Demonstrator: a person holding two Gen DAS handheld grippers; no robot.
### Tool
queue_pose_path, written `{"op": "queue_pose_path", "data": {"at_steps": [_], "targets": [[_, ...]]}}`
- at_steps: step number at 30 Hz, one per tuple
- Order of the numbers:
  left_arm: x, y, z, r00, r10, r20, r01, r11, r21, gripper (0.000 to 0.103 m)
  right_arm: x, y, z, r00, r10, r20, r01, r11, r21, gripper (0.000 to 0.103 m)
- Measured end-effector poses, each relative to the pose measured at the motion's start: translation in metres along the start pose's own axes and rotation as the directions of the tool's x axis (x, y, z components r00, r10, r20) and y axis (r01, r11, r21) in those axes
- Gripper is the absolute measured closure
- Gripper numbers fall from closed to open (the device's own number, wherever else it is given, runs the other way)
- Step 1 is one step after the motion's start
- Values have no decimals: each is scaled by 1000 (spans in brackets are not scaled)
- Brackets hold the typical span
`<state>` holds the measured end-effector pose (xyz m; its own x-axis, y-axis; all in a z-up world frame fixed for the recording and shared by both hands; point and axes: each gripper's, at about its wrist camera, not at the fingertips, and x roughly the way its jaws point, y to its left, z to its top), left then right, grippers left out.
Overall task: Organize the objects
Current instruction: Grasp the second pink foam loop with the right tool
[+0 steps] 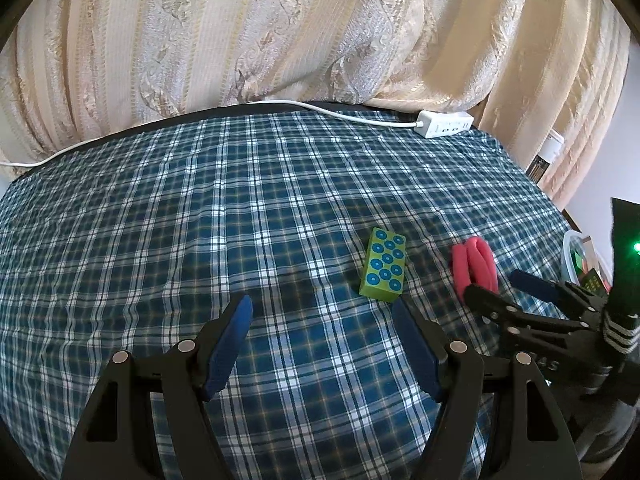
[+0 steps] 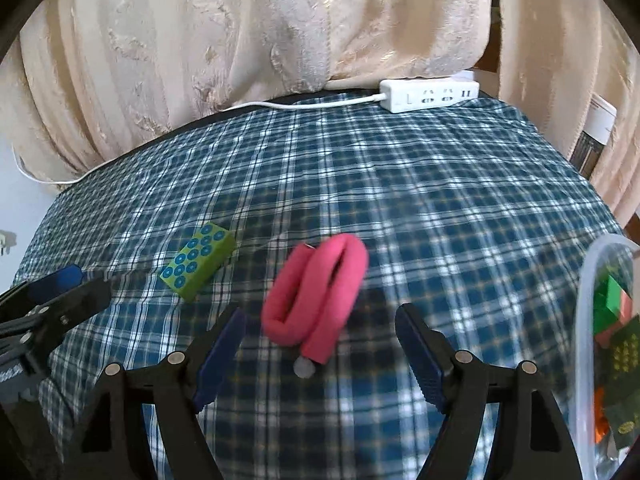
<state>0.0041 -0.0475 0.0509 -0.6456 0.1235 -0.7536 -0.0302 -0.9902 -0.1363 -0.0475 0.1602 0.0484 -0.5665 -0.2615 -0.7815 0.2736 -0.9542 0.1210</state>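
1. A bench covered in blue and white checked cloth fills both views, with cream patterned curtains hanging behind it.
2. A pink foam roller, bent into loops, lies on the cloth. It serves as the landmark here.
3. A green block with blue dots lies to the roller's left, apart from it.
4. A white power strip and its cord sit far behind the roller at the bench's back edge.
5. A clear plastic container holding coloured blocks stands to the roller's right.
6. The right gripper tilts downward, its blue fingers wide apart and empty, the roller just beyond them.
7. The left gripper tilts downward left of the roller, fingers wide and empty, the green block just ahead.
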Motion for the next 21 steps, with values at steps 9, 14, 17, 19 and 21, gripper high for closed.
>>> {"op": "queue_pose_path", "data": {"at_steps": [9,14,17,19,21], "targets": [[6,-3,-2,1000,8,-18,-8,1000,11,29,14,2,1,999,-34,-7,34,999,0,22],[12,-5,-1,999,17,-33,-16,1000,21,29,13,0,3,999,-43,3,43,999,-13,34],[15,-8,0,999,24,-41,-23,999,31,29,12,-3,2,999,-49,10,50,999,-22,46],[17,-10,1,999,29,-45,-27,999,39,29,11,-6,3,999,-44,11,44,999,-22,51],[20,-13,3,998,35,-49,-32,998,49,29,9,-10,1,999,-39,14,40,999,-22,51]]}}
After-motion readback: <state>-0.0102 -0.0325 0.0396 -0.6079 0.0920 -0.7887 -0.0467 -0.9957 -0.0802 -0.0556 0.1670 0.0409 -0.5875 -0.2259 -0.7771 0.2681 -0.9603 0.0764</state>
